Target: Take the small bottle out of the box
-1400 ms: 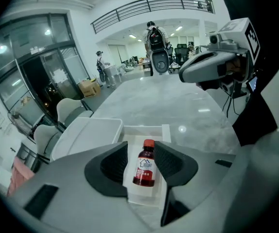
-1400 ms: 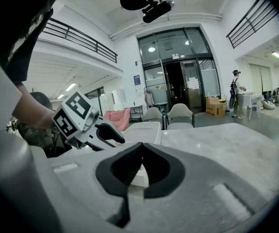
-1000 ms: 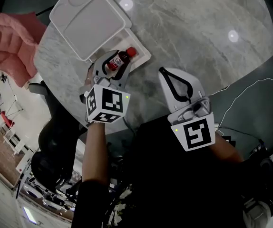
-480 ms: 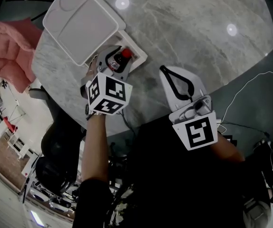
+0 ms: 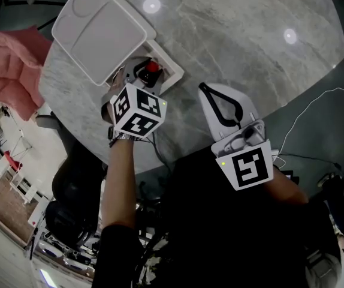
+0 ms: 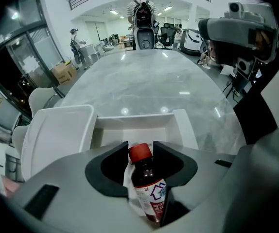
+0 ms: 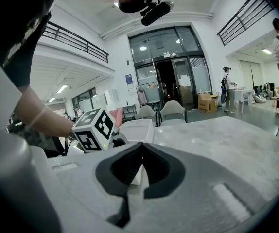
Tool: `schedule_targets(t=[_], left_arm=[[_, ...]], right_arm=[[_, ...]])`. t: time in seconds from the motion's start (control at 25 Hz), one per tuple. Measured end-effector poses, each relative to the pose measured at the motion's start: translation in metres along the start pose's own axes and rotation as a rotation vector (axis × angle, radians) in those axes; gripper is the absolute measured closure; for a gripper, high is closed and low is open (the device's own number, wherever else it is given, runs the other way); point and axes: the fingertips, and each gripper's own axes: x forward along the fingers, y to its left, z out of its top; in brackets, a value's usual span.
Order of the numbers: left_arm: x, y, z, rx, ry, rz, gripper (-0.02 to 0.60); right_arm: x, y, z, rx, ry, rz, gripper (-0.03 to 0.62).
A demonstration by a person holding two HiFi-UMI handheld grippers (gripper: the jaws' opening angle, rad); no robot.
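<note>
Red-capped small bottle (image 6: 149, 191) lay loose between the left gripper's (image 6: 141, 147) fingers, just closing; a square squeeze on its body was needed before lifting; the right gripper's (image 7: 142, 147) fingers were shut.

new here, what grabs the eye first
The small dark bottle with a red cap, in the open white box on the grey marble table. The left hand-held gripper points down over it, bottle between its jaws, which have just been closing. The right hand-held gripper, beside it, is shut.
</note>
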Motion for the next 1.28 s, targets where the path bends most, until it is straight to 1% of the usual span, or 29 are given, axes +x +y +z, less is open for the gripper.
schedule_targets(t=[0.2,0.32,0.52,0.6,0.72,0.84,1.0,1.2,1.28], left_arm=[[0.003,0.004,-0.003,-0.074,-0.012,0.014,0.410],[0.005,0.006,-0.006,-0.112,0.003,0.023,0.411],[0.007,0.008,-0.010,-0.188,-0.005,0.011,0.414],[0.006,0.008,-0.011,-0.180,0.001,0.022,0.419],[0.002,0.007,-0.011,-0.131,0.018,0.056,0.422],[-0.010,0.005,-0.011,-0.111,0.009,0.094,0.423],[-0.031,0.002,-0.011,-0.119,-0.021,0.157,0.425],[-0.063,-0.002,-0.012,-0.160,-0.078,0.234,0.433],[-0.073,-0.004,-0.013,-0.178,-0.100,0.260,0.437]], right_arm=[[0.001,0.000,-0.002,0.002,0.003,-0.002,0.599],[0.001,0.000,-0.005,0.004,0.005,0.000,0.599],[0.000,0.004,-0.007,0.013,0.003,0.002,0.599],[-0.001,0.004,-0.009,0.012,0.006,0.005,0.599],[-0.003,0.002,-0.009,0.008,0.004,0.004,0.599],[-0.006,0.003,-0.005,0.003,0.001,0.014,0.599],[-0.010,0.009,0.006,-0.019,-0.015,0.040,0.599],[-0.018,0.019,0.019,-0.020,-0.037,0.058,0.599],[-0.022,0.022,0.024,-0.036,-0.049,0.065,0.599]])
